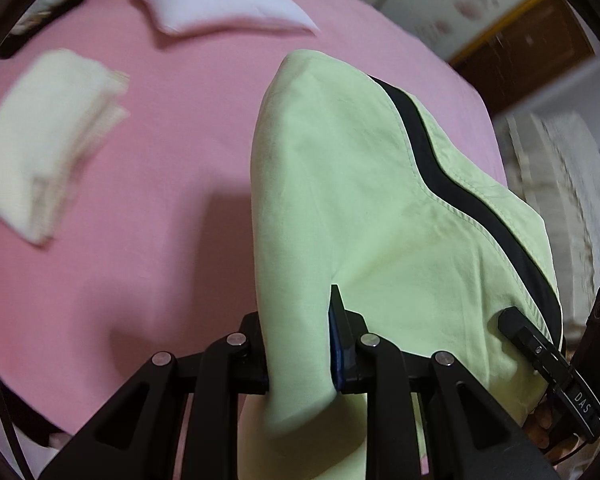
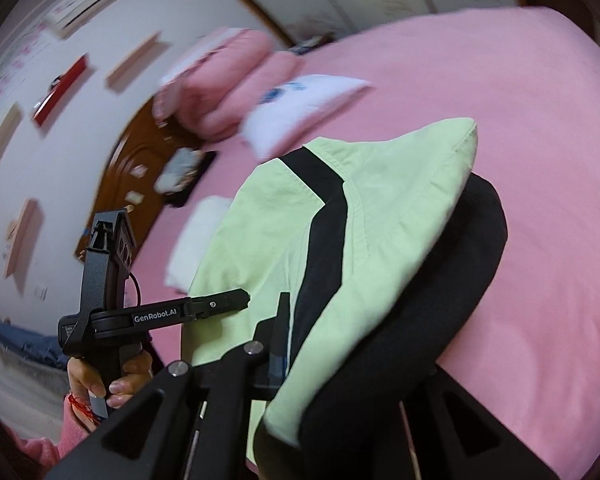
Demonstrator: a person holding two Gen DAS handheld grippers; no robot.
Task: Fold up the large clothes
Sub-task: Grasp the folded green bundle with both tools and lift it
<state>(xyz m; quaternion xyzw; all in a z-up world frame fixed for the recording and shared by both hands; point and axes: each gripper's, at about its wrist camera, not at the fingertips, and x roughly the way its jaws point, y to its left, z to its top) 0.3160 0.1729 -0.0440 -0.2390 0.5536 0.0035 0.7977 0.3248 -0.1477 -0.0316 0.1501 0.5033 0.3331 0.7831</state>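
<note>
A light green garment (image 1: 360,208) with a black stripe (image 1: 440,172) hangs above the pink bed (image 1: 172,168). My left gripper (image 1: 300,344) is shut on its near edge, and cloth drapes over the left finger. My right gripper (image 2: 320,344) is shut on the same green garment (image 2: 380,208), which has black fabric (image 2: 440,320) beneath covering the right finger. The right gripper shows at the right of the left wrist view (image 1: 548,364). The left gripper shows at the left of the right wrist view (image 2: 220,304), held by a hand (image 2: 116,380).
A folded cream garment (image 1: 48,148) lies on the bed at left. A white pillow (image 1: 220,0) lies at the far end, pink pillows (image 2: 220,88) behind it. A dark flat object (image 1: 40,24) sits at the far left edge. A wooden headboard (image 2: 128,168) stands by the wall.
</note>
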